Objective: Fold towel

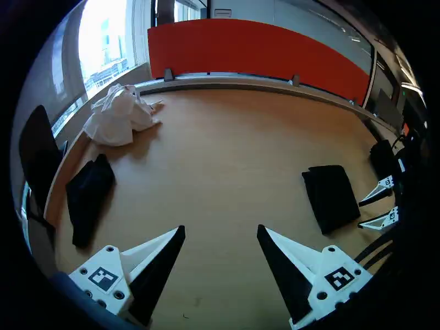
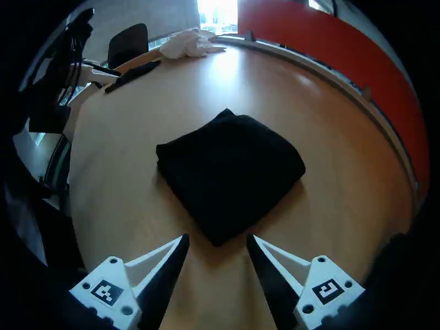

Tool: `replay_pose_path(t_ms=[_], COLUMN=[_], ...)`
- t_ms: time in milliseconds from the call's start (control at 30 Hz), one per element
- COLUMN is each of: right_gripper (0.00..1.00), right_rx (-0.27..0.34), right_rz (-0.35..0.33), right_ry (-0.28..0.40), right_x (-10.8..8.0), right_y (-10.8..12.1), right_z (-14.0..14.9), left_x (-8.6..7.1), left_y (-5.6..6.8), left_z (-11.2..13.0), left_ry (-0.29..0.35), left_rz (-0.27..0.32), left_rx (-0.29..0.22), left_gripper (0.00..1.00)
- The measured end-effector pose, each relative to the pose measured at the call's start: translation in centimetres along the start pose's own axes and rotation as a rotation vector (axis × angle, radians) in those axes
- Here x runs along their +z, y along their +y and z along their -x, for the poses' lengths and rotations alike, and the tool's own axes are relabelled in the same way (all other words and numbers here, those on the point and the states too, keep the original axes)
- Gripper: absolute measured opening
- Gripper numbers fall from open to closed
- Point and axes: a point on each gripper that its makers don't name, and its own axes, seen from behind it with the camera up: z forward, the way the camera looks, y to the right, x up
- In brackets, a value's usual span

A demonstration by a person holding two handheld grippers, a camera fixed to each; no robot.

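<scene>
Black towel (image 2: 231, 176) sits folded into a thick square on the wooden table (image 2: 126, 181), near corner right at the tips of the right gripper (image 2: 217, 237). I'd judge it soft, light and limp, grippy rather than slippery, nothing fragile, so pinch through all layers at a corner or folded edge to stop the stack splaying. Both tongs are spread and hold nothing — the left gripper (image 1: 220, 228) hangs over bare tabletop, well apart from the towel — and there's no brand or readable writing, just square black-and-white marker tags (image 1: 103, 278) on the fingers.
</scene>
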Motion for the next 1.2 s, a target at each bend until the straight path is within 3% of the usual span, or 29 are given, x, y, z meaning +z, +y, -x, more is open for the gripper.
replay_pose_path(t_ms=[200, 433, 600, 800, 933, 1200], right_gripper=[0.75, 0.53, 0.48, 0.17, 0.07, 0.04], right_rx=[0.008, 0.03, 0.039, 0.049, 0.061, 0.055], right_rz=[0.012, 0.021, 0.027, 0.043, 0.044, 0.05], right_ry=[-0.001, 0.006, 0.007, 0.005, 0.009, 0.024], right_x=[0.24, 0.47, 0.67, 0.68, 0.77, 0.45], right_y=[0.22, 0.24, 0.16, 0.53, 0.62, 0.76], right_z=[0.39, 0.29, 0.34, 0.39, 0.31, -0.24], left_x=[0.01, 0.05, 0.1, 0.16, 0.21, 0.34], left_y=[0.16, 0.25, 0.22, 0.09, 0.1, 0.22], left_z=[0.34, 0.45, 0.39, 0.46, 0.54, 0.54], left_ry=[-0.004, -0.006, -0.006, -0.007, -0.009, -0.009], left_rz=[0.002, 0.004, 0.004, 0.003, 0.003, 0.008], left_rx=[-0.004, 0.0, -0.002, -0.002, 0.0, 0.0], left_gripper=[0.98, 0.98, 0.98, 0.97, 0.97, 0.97])
